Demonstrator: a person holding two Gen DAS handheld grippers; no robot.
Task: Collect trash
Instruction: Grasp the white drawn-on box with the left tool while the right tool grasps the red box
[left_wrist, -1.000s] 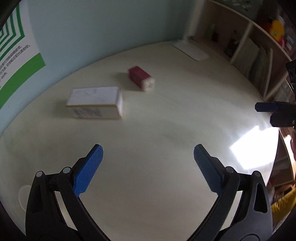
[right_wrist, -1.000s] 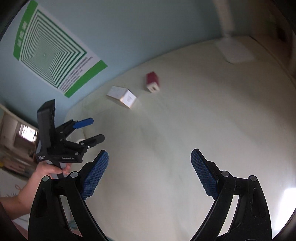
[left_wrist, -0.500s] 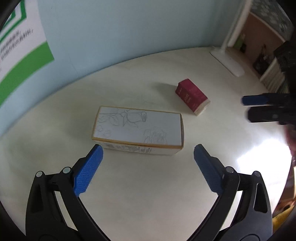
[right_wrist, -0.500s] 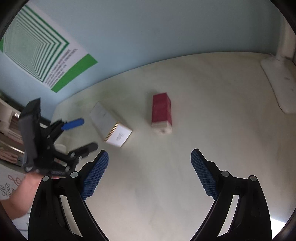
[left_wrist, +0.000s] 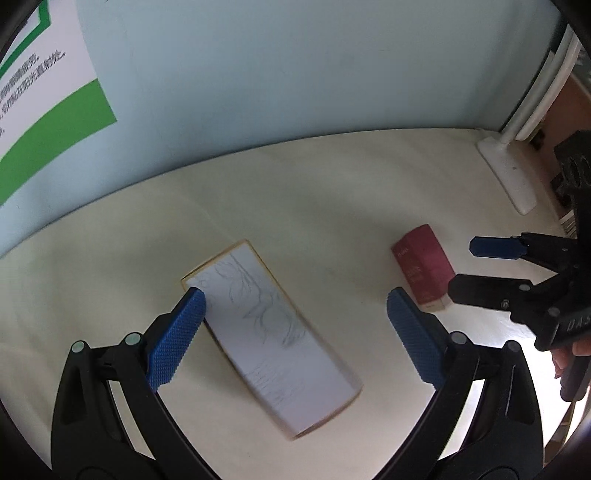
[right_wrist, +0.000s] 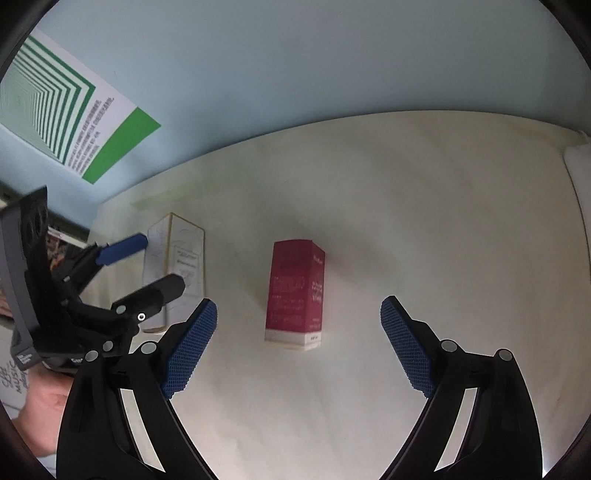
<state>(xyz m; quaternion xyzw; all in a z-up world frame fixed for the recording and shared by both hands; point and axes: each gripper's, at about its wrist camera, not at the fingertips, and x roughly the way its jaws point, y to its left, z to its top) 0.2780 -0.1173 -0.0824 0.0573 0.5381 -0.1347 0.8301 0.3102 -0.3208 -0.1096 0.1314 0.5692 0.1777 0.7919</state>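
Observation:
A white carton (left_wrist: 273, 339) with a gold edge and pencil-line drawings lies flat on the cream table. My left gripper (left_wrist: 295, 332) is open, its fingers straddling the carton just above it. A dark red carton (right_wrist: 297, 291) with a white end lies to the right of it; it also shows in the left wrist view (left_wrist: 424, 269). My right gripper (right_wrist: 299, 343) is open and empty, with the red carton between and just ahead of its fingers. The white carton shows in the right wrist view (right_wrist: 184, 251) with the left gripper (right_wrist: 147, 266) over it.
A pale blue wall (left_wrist: 295, 74) with a green-and-white poster (right_wrist: 66, 122) backs the table. A white lamp base (left_wrist: 508, 177) stands at the far right of the table. The table's left edge (right_wrist: 99, 214) lies just beyond the white carton.
Both grippers have moved forward and down toward the cartons. The left one now straddles the white carton; the right one has closed in on the red carton. Both stay open.

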